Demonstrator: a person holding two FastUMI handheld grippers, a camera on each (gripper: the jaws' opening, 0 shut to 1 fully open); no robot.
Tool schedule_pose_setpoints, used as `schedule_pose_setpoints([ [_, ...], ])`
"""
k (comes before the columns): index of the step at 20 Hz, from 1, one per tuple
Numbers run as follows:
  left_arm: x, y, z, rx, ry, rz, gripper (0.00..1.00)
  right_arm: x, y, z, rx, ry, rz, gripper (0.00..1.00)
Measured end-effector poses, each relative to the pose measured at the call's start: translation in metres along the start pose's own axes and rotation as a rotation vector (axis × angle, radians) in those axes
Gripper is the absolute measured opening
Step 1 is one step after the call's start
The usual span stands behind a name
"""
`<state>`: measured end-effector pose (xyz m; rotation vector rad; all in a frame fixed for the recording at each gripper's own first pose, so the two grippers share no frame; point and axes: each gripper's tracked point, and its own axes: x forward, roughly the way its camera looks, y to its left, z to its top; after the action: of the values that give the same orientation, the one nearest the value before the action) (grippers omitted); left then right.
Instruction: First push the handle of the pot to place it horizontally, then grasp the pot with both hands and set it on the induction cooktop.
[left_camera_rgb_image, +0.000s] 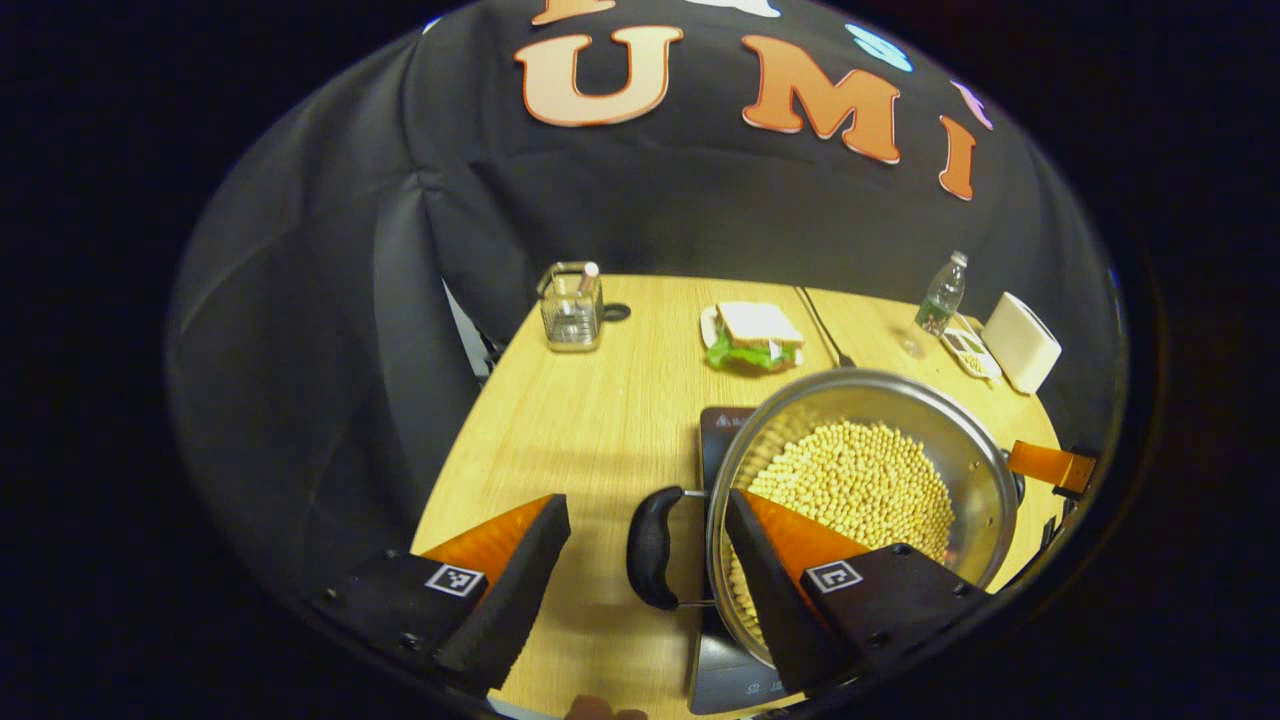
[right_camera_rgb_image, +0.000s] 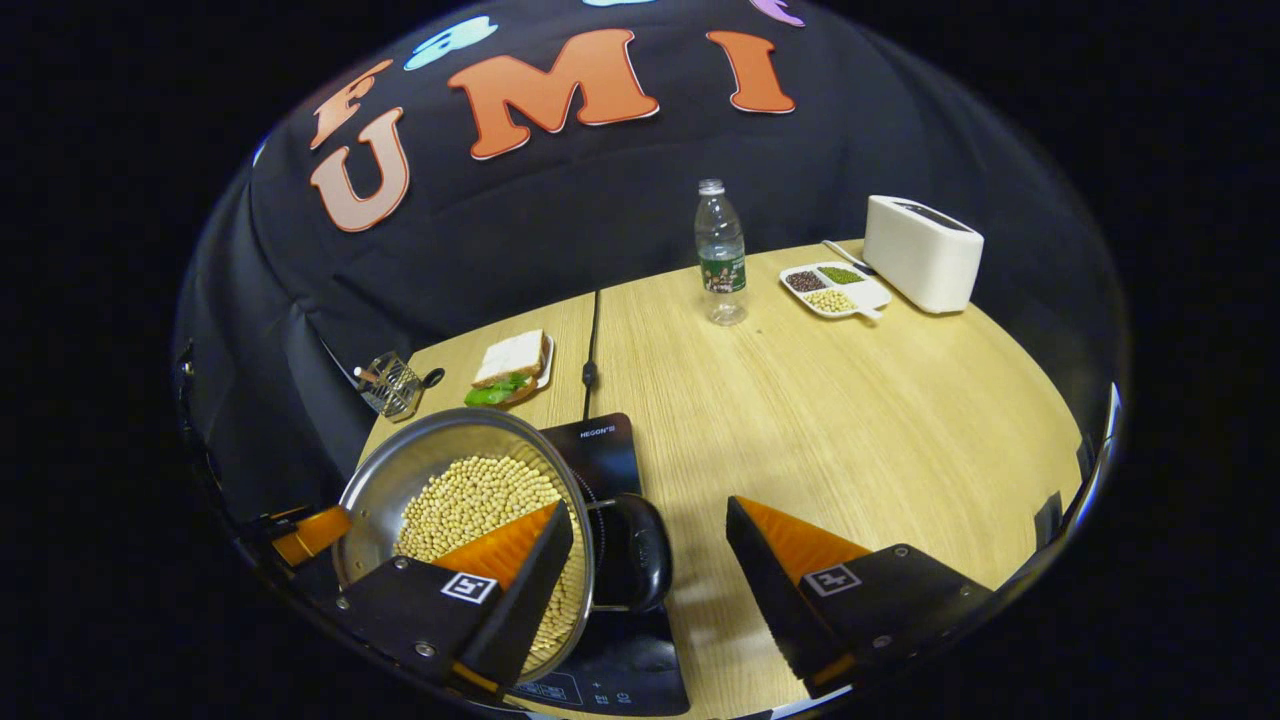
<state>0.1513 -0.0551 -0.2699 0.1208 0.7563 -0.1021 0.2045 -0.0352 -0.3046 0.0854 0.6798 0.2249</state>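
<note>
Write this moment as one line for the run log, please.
pot: full of beans, over cooktop | left hand-held gripper: open around pot handle | right hand-held gripper: open around other handle

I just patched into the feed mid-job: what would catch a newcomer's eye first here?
The steel pot, heaped with pale beans, sits on the dark induction cooktop near the wooden table's front edge. Each open gripper straddles one of its black side handles: the left gripper and the right gripper. Farther back stand a sandwich, a water bottle and a white toaster.
</note>
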Motion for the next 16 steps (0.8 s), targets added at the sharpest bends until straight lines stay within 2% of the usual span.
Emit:
schedule_pose_setpoints([
  [4,-0.062,-0.004,0.099,-0.028,-0.147,-0.016,1.00,-0.041,-0.026,0.083,-0.004,-0.178,-0.027,0.96],
  [9,-0.131,-0.031,0.215,0.030,-0.398,-0.034,1.00,-0.120,-0.051,0.186,-0.056,-0.404,-0.055,0.95],
  [13,-0.206,-0.059,0.296,0.004,-0.564,-0.088,0.99,-0.191,-0.067,0.242,-0.067,-0.515,-0.069,0.95],
  [16,-0.254,-0.060,0.335,0.000,-0.653,-0.064,0.97,-0.232,-0.077,0.268,-0.063,-0.586,-0.066,0.95],
])
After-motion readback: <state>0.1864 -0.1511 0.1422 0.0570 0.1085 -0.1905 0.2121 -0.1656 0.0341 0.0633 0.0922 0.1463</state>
